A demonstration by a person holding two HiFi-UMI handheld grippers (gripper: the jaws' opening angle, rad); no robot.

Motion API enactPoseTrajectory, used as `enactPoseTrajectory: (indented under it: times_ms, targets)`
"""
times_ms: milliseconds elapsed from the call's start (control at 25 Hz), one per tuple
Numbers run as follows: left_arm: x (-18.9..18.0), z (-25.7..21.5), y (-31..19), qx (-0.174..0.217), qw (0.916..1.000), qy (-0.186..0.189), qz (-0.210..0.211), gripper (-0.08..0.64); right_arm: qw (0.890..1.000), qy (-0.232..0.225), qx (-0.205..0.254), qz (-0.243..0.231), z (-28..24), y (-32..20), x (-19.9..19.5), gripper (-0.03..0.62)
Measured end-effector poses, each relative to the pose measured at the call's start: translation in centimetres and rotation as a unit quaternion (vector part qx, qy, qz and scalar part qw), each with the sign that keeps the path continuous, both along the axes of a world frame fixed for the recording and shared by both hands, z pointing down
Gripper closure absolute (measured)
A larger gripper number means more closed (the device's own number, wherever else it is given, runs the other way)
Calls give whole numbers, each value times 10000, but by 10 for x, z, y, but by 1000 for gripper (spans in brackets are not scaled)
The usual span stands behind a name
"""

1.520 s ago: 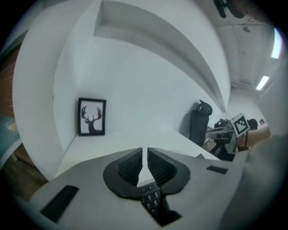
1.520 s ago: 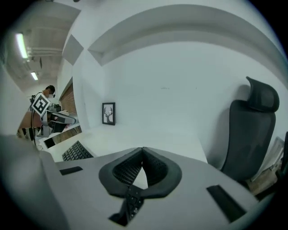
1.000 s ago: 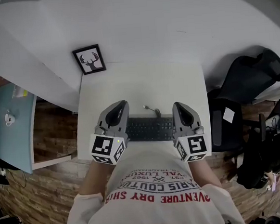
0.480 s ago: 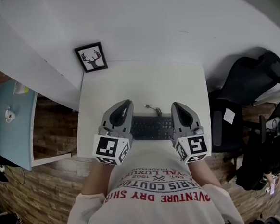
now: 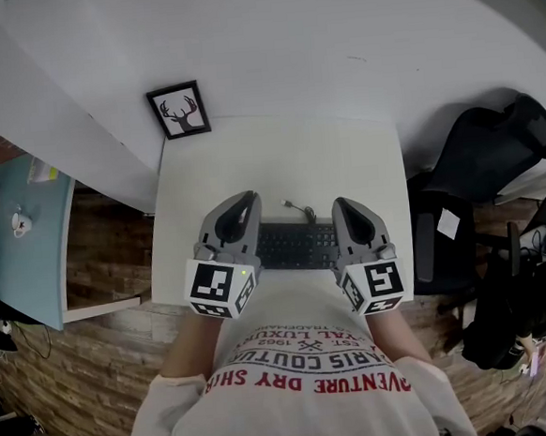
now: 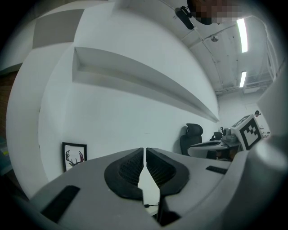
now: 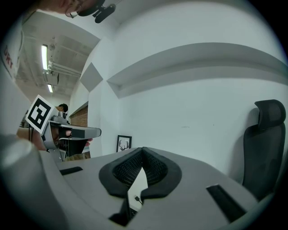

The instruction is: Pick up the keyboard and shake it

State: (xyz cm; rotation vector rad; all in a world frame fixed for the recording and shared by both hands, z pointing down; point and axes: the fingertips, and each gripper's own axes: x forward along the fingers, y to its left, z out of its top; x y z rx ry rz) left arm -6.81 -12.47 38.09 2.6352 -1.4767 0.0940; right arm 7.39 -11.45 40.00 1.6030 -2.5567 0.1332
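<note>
Two grippers flank the keyboard (image 5: 297,246) at the near edge of the white counter (image 5: 277,156): the left gripper (image 5: 241,204) over its left end, the right gripper (image 5: 343,205) over its right end. Both pairs of fingers are narrow, closed on themselves.

Light's pretty flat and greyish in my head view, only soft shadows on the white table (image 5: 277,156). Both gripper views fisheye hard, black corners all round. Ceiling strip lights (image 6: 241,29) glare at the far right of my left one, and my left gripper (image 6: 145,155) looks soft up close.
</note>
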Motion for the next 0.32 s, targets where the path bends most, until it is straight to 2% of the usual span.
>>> enactPoseTrajectory:
  times_ms: [320]
  targets:
    - [3,5,4,-89,9999,-49,-9,520,9999,-117,-114,34,3,3,3,568]
